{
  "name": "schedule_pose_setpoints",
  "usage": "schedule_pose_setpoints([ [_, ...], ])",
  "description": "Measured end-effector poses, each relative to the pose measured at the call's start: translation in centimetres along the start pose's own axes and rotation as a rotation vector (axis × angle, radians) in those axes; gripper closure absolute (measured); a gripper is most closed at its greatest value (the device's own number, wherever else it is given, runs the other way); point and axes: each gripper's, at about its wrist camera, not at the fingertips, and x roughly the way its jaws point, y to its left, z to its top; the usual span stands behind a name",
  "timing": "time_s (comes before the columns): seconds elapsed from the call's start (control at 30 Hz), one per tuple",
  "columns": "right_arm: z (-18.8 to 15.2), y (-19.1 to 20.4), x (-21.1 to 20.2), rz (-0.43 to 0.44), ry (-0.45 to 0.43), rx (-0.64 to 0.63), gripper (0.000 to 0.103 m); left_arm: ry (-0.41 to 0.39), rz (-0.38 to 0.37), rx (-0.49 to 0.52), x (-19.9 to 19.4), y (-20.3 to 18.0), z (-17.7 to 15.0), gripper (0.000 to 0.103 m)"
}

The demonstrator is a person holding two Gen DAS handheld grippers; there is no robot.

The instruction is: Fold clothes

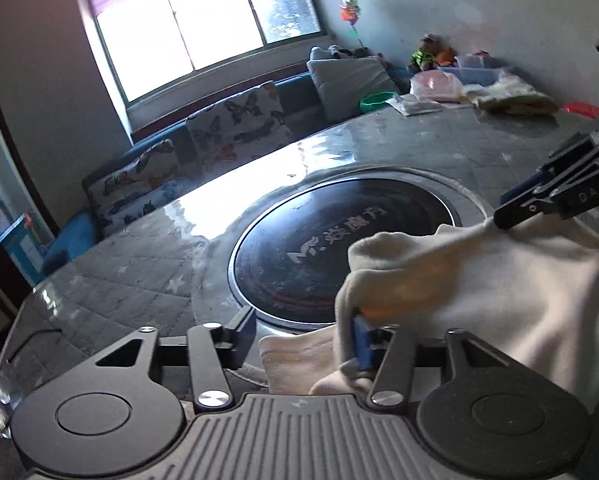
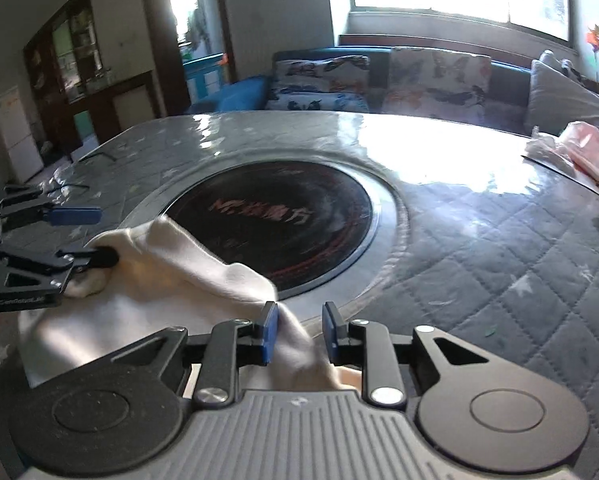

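A cream garment [image 1: 479,288] lies bunched on the grey quilted table [image 1: 131,276], at the near edge of a round black hob [image 1: 331,248]. My left gripper [image 1: 303,338] stands open, with a fold of the garment draped over its right finger [image 1: 361,340] and the left pad bare. In the right wrist view the garment [image 2: 179,272] runs between the fingers of my right gripper [image 2: 299,332]. The cloth rests against the left pad [image 2: 268,332], and a gap shows before the right pad. The left gripper [image 2: 101,236] shows at the far left of that view, one finger tucked in the cloth.
The table [image 2: 519,248] has a glossy clear cover and a hob [image 2: 279,220] sunk in its middle. A pink bag [image 1: 435,84], a green bowl [image 1: 375,101] and a folded cloth [image 1: 511,98] sit at its far edge. A sofa with butterfly cushions [image 1: 239,128] runs behind.
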Motion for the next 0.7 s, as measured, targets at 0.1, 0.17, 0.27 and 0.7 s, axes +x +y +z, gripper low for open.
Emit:
schedule_pose_setpoints([
  [0.1,-0.1,-0.4,-0.7,0.027,-0.004,0.028,0.080,0.000,-0.002,-0.009,0.0,0.6,0.2,0.035],
  [0.17,0.0,0.0,-1.5,0.046,0.004,0.021,0.080,0.009,0.001,-0.018,0.2,0.8,0.4,0.027],
  [0.27,-0.5,0.3,-2.6,0.052,0.005,0.000,0.080,0.015,-0.028,-0.028,0.0,1.6,0.3,0.016],
  [0.7,-3.0,-1.4,-4.3,0.038,0.006,0.122,0.080,0.028,0.018,-0.052,-0.4,2.7,0.3,0.000],
])
